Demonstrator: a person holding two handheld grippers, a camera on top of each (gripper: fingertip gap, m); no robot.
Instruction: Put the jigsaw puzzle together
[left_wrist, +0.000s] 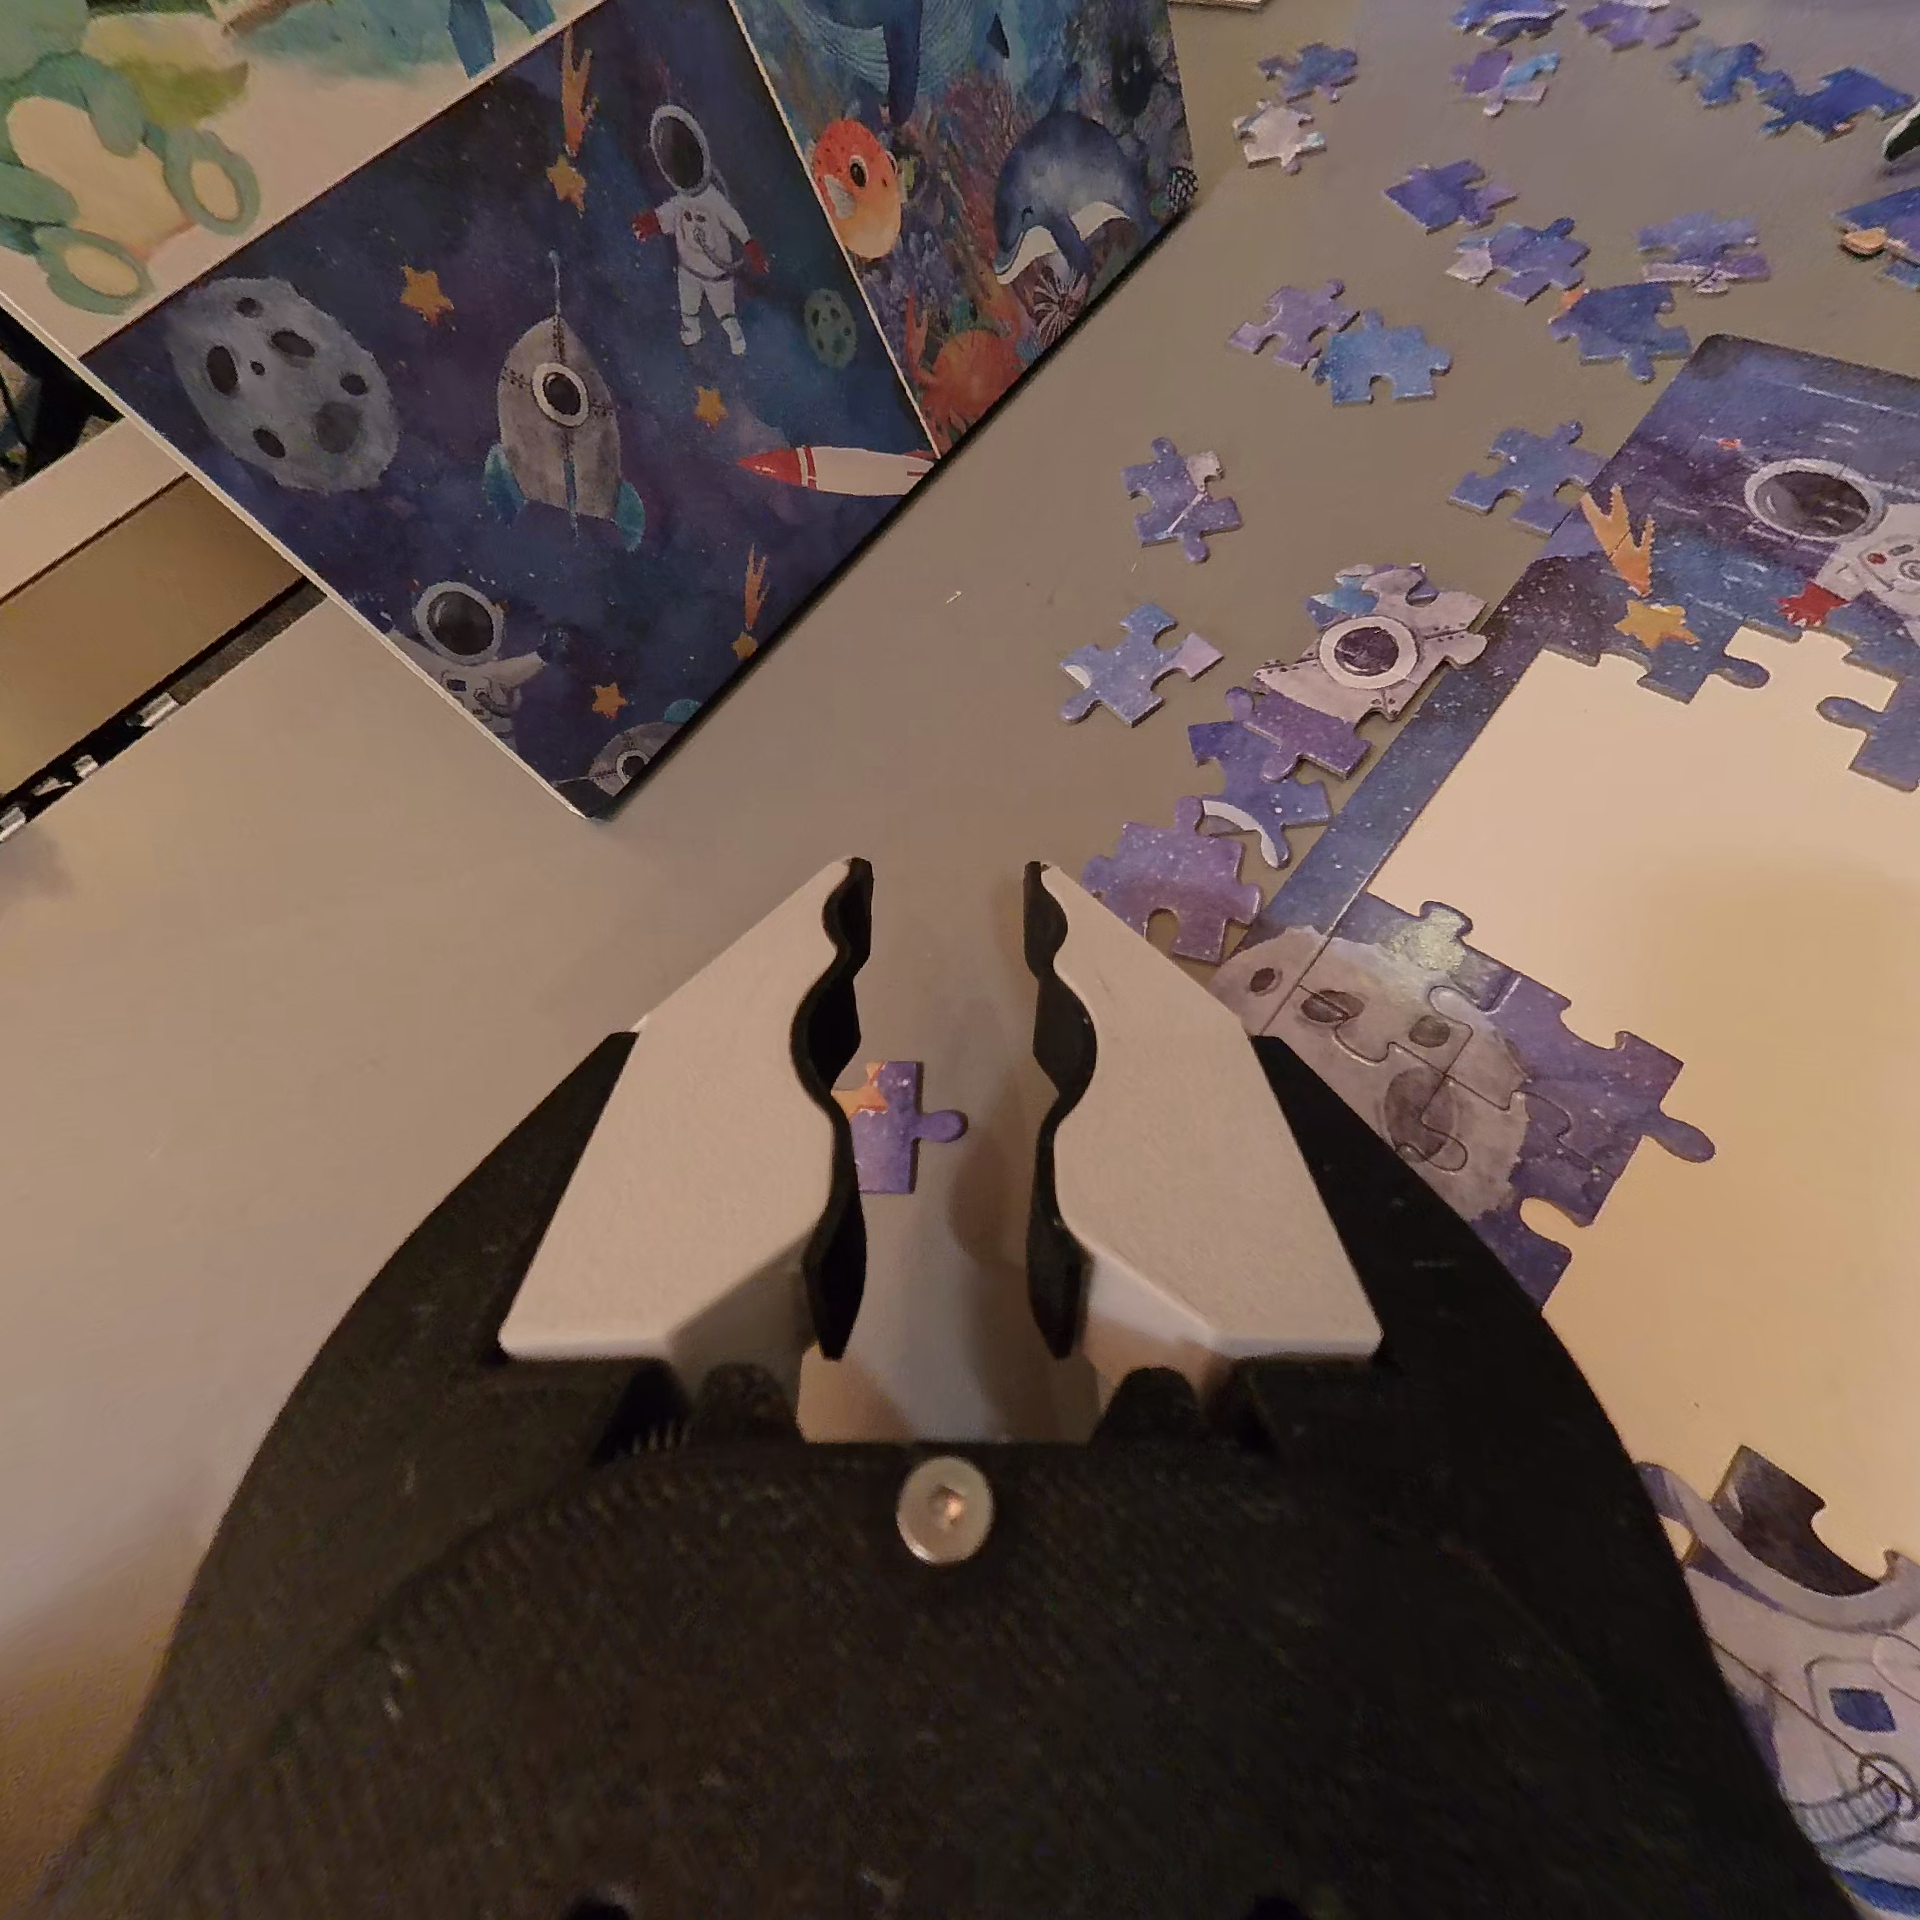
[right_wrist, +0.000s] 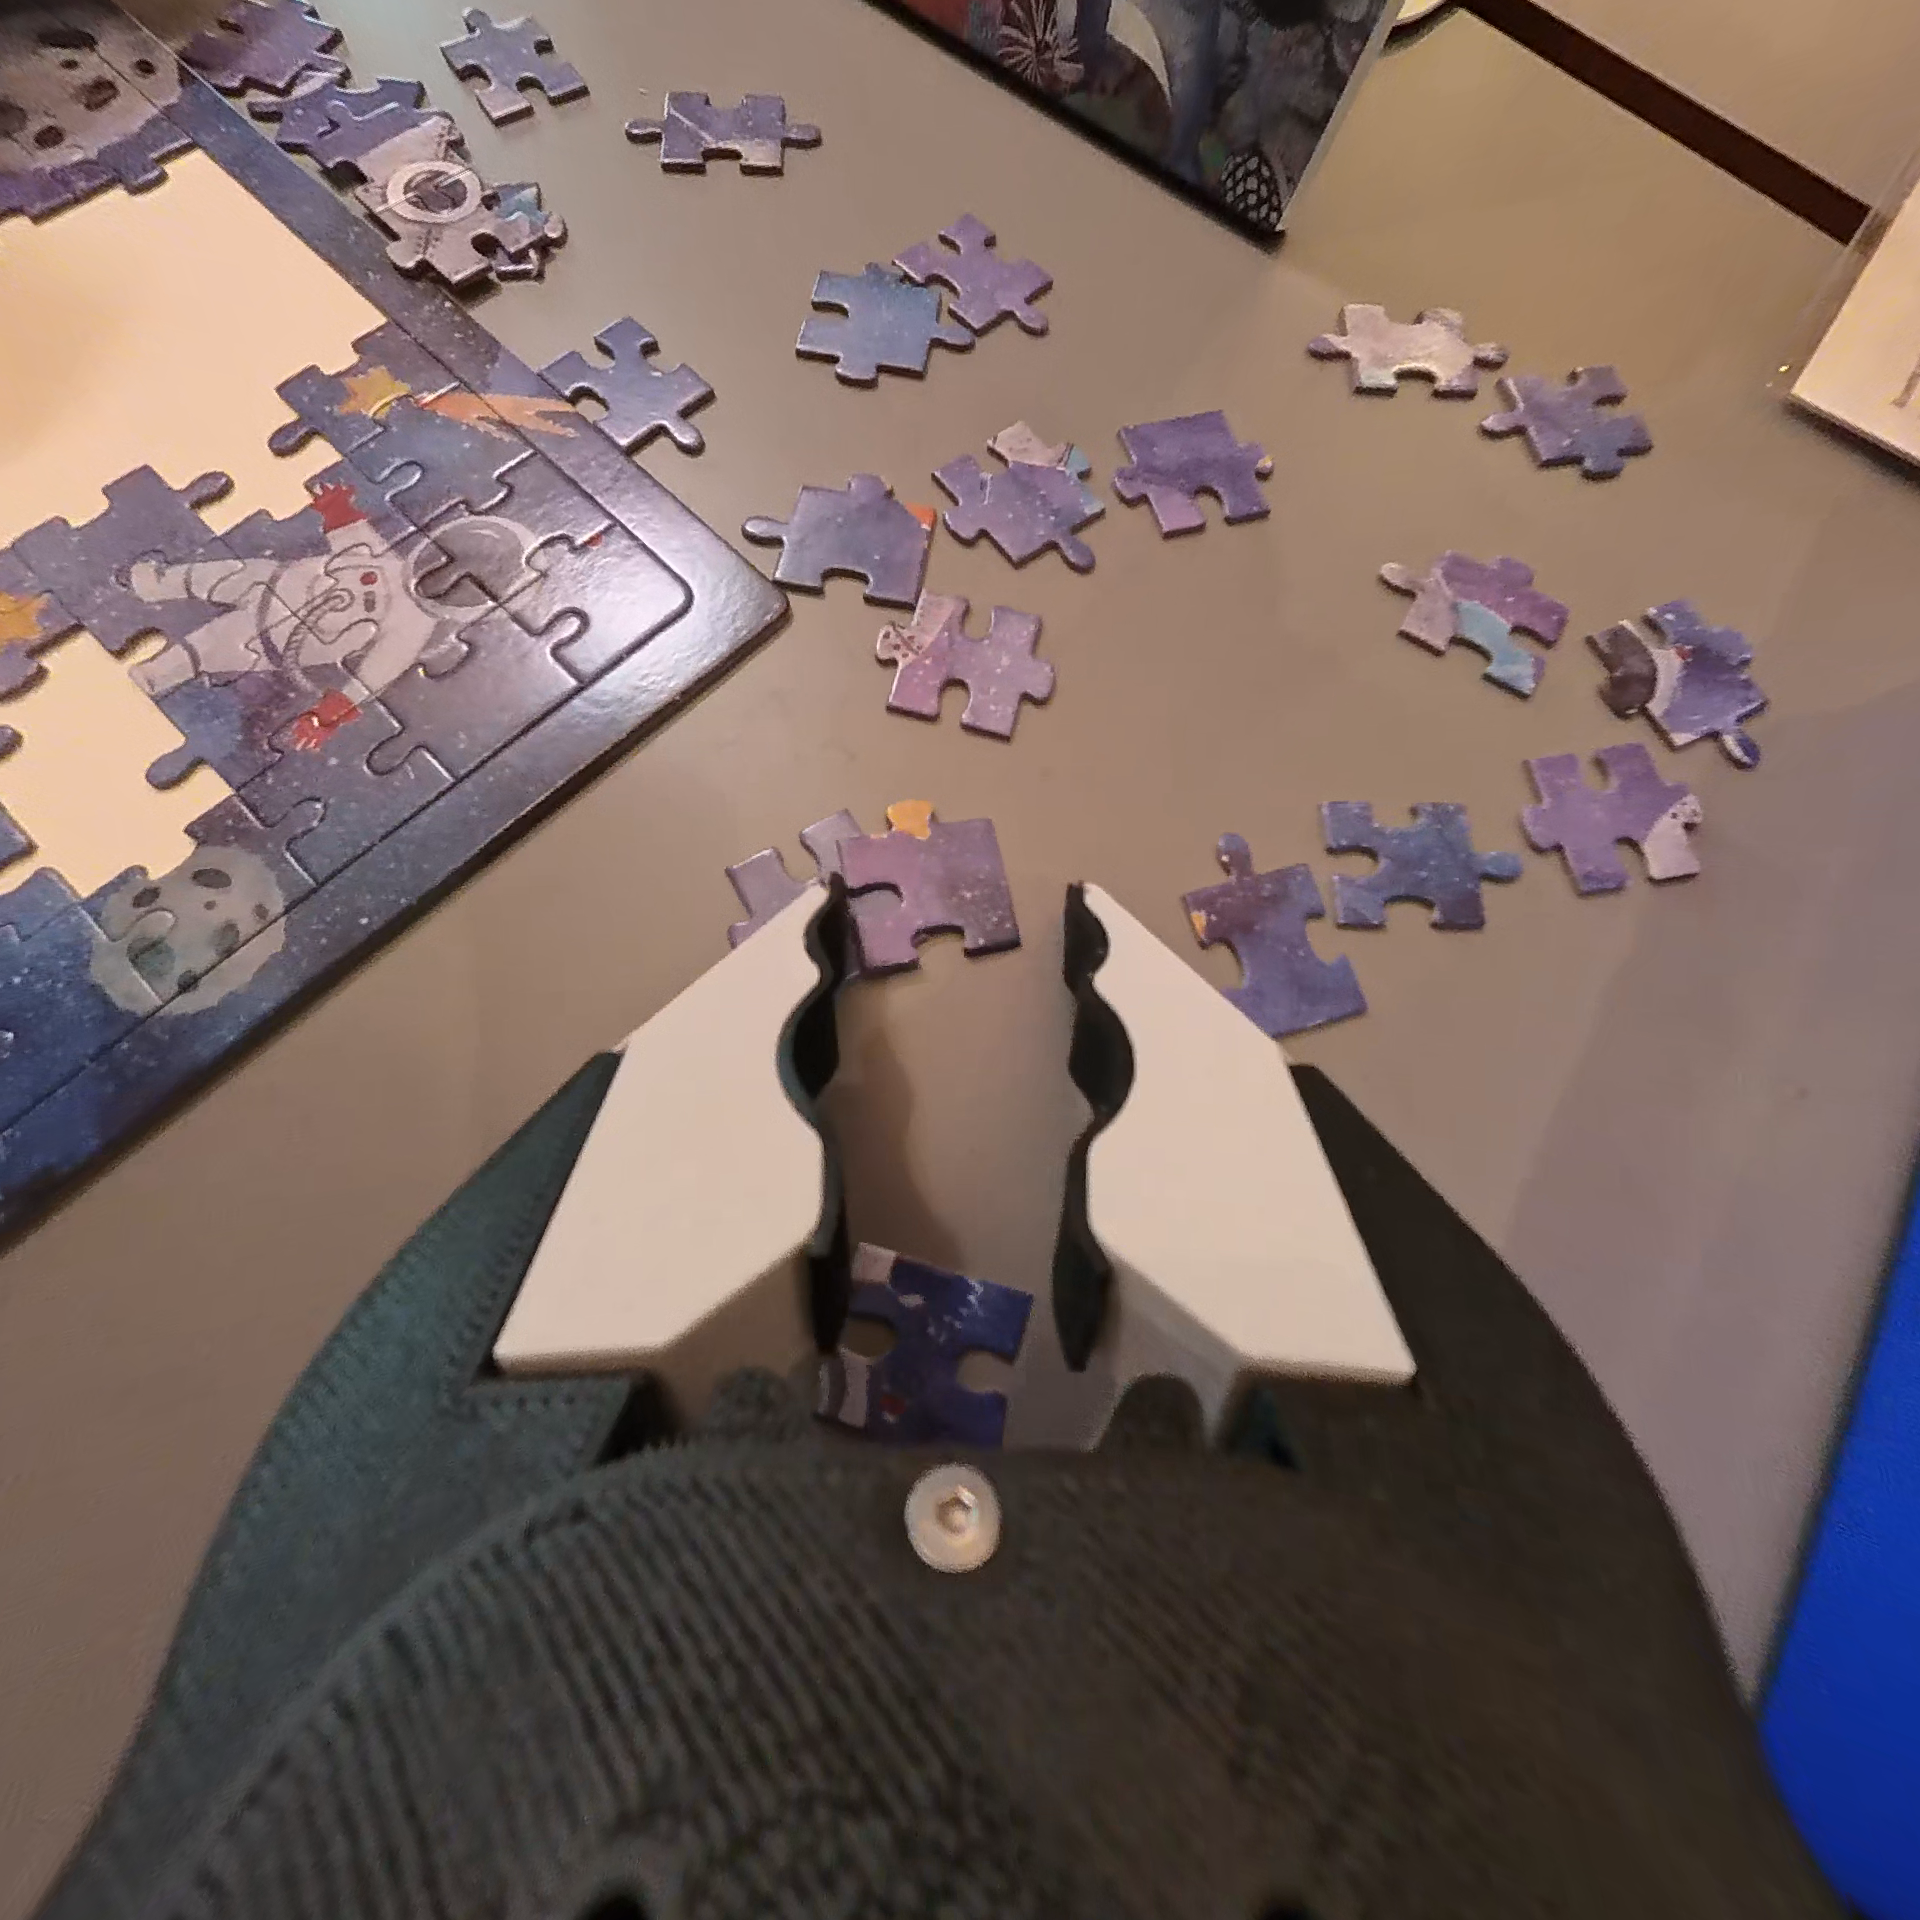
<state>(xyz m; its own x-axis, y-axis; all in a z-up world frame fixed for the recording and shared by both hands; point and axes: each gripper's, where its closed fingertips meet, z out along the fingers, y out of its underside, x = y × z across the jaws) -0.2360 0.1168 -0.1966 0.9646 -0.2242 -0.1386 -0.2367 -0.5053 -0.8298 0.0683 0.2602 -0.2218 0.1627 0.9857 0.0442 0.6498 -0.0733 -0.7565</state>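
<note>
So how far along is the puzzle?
Partly done: the puzzle has its astronaut corner and moon corner filled, with bare patches in the middle. Both grippers, left and right, are open, holding nothing; a purple piece lies at the right's tips. Many loose pieces remain.

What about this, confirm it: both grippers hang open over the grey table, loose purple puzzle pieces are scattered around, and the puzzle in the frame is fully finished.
Not finished. The right wrist view shows the puzzle frame with large bare cream gaps where pieces are missing. The rest holds: the left gripper and right gripper are open over the grey table, with loose purple pieces scattered around.
</note>
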